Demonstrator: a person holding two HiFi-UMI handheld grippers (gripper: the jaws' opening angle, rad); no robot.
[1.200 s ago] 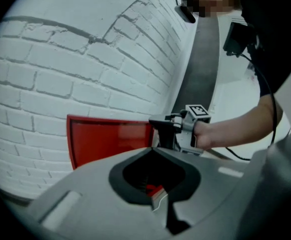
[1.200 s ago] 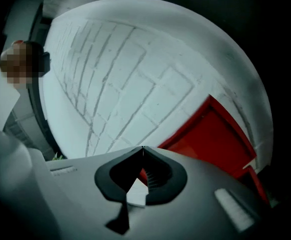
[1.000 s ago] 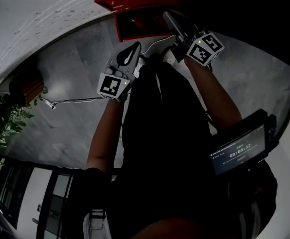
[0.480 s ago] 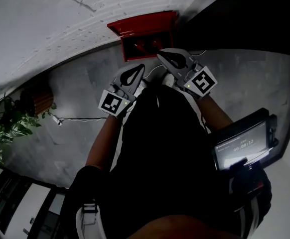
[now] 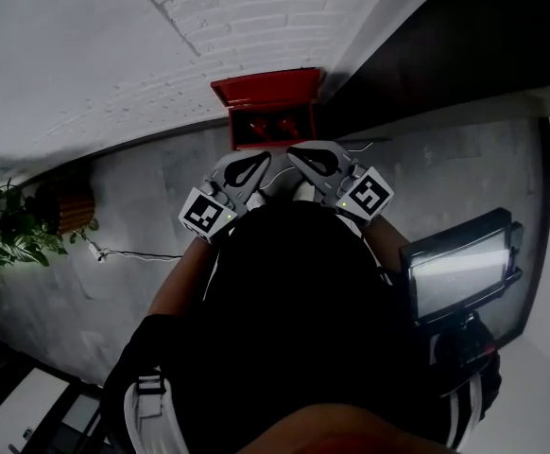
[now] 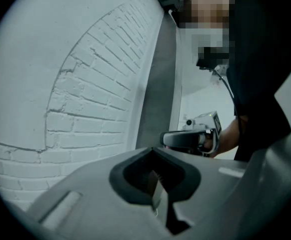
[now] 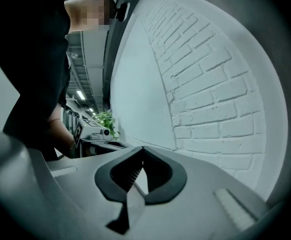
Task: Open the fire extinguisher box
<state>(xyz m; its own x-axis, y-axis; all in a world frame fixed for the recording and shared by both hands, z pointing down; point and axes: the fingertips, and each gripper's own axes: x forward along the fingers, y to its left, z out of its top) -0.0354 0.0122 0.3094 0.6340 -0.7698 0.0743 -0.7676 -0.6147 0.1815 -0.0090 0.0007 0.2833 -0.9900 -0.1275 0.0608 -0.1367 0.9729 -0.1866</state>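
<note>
Mid-frame, pressed together and empty: left gripper (image 5: 259, 159), right gripper (image 5: 299, 151). Apart from one box (image 5: 266, 91) at wall (image 5: 86, 55) edge.

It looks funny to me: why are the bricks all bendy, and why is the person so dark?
Head view: the wide lens bends the brick wall; the person's body is nearly black, while the screen is washed out bright. Left gripper view: the wall bows and the corners go black. Right gripper view: same bowing and dark rim.
</note>
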